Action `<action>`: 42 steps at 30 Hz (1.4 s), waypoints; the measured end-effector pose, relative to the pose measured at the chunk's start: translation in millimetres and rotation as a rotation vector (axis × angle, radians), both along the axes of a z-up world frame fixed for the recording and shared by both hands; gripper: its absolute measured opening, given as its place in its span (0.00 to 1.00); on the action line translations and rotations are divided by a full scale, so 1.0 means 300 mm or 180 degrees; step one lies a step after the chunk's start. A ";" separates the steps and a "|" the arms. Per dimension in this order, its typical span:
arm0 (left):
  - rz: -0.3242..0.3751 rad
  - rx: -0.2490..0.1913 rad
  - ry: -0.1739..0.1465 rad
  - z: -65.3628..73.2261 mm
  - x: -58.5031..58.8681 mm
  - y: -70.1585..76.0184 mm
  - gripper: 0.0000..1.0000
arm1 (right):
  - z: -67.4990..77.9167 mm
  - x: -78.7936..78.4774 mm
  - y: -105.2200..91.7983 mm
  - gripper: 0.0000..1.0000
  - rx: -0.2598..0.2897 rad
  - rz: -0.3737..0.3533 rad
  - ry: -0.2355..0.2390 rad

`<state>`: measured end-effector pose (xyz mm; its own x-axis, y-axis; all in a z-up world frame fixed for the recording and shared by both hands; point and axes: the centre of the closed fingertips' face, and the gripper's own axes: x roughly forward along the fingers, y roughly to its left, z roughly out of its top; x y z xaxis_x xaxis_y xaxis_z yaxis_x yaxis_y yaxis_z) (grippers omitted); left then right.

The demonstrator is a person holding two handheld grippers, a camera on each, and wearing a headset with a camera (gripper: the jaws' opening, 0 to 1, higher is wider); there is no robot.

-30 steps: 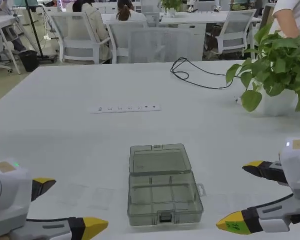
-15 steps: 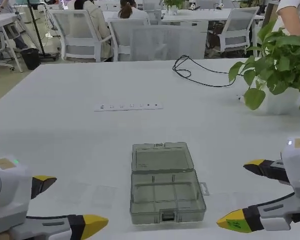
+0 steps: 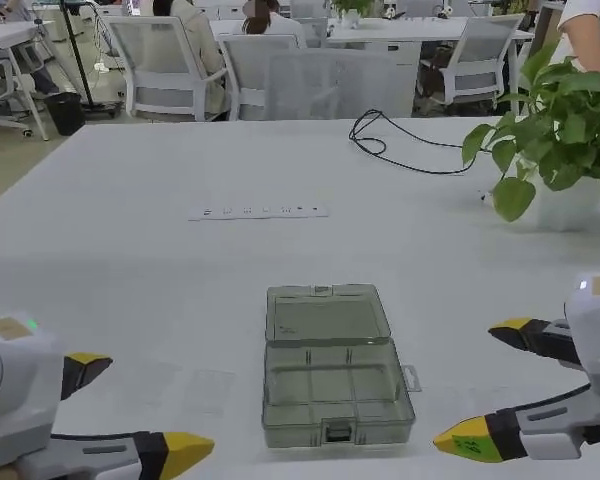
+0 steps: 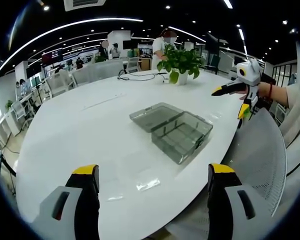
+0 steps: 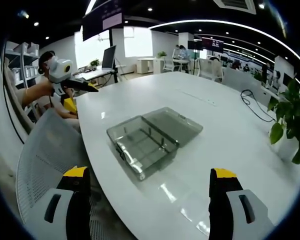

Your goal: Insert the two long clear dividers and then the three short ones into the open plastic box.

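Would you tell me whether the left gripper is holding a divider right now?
No, the left gripper is wide open above the white table, with nothing between its jaws.

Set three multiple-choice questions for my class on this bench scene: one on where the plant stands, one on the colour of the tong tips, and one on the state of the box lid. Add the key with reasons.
1. In the head view, where is the potted plant?
A. Right of the plastic box and farther off
B. Inside the box
C. On the floor

2. What colour are the tips of the left tongs and the right tongs?
A. Red
B. Yellow
C. White

3. The box lid is:
A. Shut
B. Taken off and held
C. Open, lying flat behind the base

Key:
1 A: the plant stands on the table to the far right.
2 B: all four tips are yellow.
3 C: the lid lies flat, joined to the base's far side.
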<state>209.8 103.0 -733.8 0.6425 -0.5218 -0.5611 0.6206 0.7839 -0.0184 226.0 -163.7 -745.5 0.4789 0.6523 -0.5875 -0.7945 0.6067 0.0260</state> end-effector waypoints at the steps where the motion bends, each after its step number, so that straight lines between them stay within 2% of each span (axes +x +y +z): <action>1: -0.0003 -0.0001 -0.0001 0.000 -0.001 0.000 0.92 | -0.001 0.000 0.001 1.00 -0.0004 0.0009 0.0002; 5: -0.0004 0.0004 0.0007 -0.001 -0.003 0.001 0.91 | -0.003 -0.004 0.007 1.00 -0.0009 0.0037 0.0039; 18: 0.0067 0.0053 0.0040 -0.009 0.006 0.026 0.85 | 0.004 0.001 0.016 1.00 0.0009 0.0053 0.0018; 25: 0.0185 0.0130 0.0076 -0.021 0.034 0.072 0.75 | 0.009 0.003 0.026 0.98 0.0015 0.0068 0.0007; 29: 0.0275 0.0168 0.0110 -0.032 0.062 0.103 0.66 | 0.022 0.009 0.033 0.97 0.0045 0.0056 -0.0017; 33: 0.0354 0.0221 0.0173 -0.056 0.083 0.128 0.60 | 0.029 0.009 0.040 0.96 0.0054 0.0057 -0.0029; 38: 0.0434 0.0218 0.0252 -0.090 0.109 0.148 0.54 | 0.034 0.011 0.045 0.95 0.0058 0.0049 -0.0032; 42: 0.0463 0.0374 0.0331 -0.130 0.116 0.169 0.51 | 0.036 0.013 0.049 0.95 0.0063 0.0039 -0.0026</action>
<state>244.6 153.7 -772.7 0.6416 -0.3550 -0.6799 0.5004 0.8656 0.0202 229.9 -149.1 -734.6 0.4756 0.6697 -0.5704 -0.8021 0.5964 0.0314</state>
